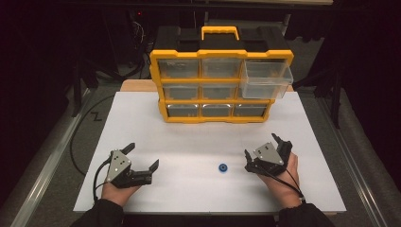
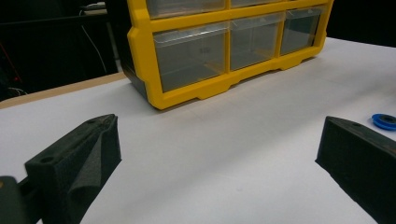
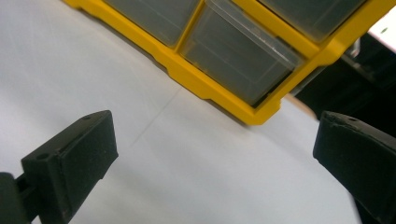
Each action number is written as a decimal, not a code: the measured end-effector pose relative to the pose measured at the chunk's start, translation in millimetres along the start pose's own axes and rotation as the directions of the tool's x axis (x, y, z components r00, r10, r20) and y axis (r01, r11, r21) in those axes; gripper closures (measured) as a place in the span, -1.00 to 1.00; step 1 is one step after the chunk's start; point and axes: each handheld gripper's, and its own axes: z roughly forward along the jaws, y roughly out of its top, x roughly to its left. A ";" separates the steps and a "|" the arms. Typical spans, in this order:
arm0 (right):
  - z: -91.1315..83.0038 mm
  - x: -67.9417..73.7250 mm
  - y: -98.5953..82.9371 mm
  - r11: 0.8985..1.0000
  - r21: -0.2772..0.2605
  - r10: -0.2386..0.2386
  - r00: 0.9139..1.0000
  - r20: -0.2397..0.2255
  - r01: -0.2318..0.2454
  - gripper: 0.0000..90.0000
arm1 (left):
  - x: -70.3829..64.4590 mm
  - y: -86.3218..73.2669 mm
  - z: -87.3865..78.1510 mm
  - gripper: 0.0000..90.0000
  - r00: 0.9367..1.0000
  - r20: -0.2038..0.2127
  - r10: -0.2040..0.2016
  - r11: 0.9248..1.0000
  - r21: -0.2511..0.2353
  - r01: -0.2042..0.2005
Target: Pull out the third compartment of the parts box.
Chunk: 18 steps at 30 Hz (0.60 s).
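Small blue ring [image 1: 222, 167] flat on the white surface [image 1: 189, 137], just left of the right tool [image 1: 261, 151], well apart from the left tool [image 1: 142, 156]; both spread wide, holding nothing; top-right drawer [image 1: 265, 79] of the yellow organiser [image 1: 220, 85] pulled out.

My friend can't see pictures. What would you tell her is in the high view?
Two hands each hold an open black gripper, the left gripper and the right gripper, over a white table, with a small blue ring lying between them, nearer the right one. Behind stands a yellow drawer cabinet whose top right drawer is pulled out.
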 end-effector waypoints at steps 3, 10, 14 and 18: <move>-0.5 -3.9 -2.3 0.997 -0.005 0.079 0.996 -0.030 -0.080 -0.98 | 0.1 -0.1 0.4 -0.99 1.000 -0.005 -0.005 1.000 0.001 0.005; 1.6 -10.1 -10.5 0.963 0.018 0.268 0.958 -0.100 -0.268 -0.98 | -0.7 0.6 1.7 -0.99 1.000 -0.009 -0.007 1.000 -0.002 0.007; 3.1 -10.0 -12.7 0.960 0.027 0.280 0.953 -0.115 -0.278 -0.98 | -0.6 1.1 3.6 -0.99 1.000 -0.011 -0.011 1.000 -0.004 0.011; 3.0 -9.6 -13.3 0.961 0.031 0.277 0.953 -0.122 -0.275 -0.98 | -1.3 1.4 5.6 -0.99 1.000 -0.012 -0.010 1.000 -0.001 0.010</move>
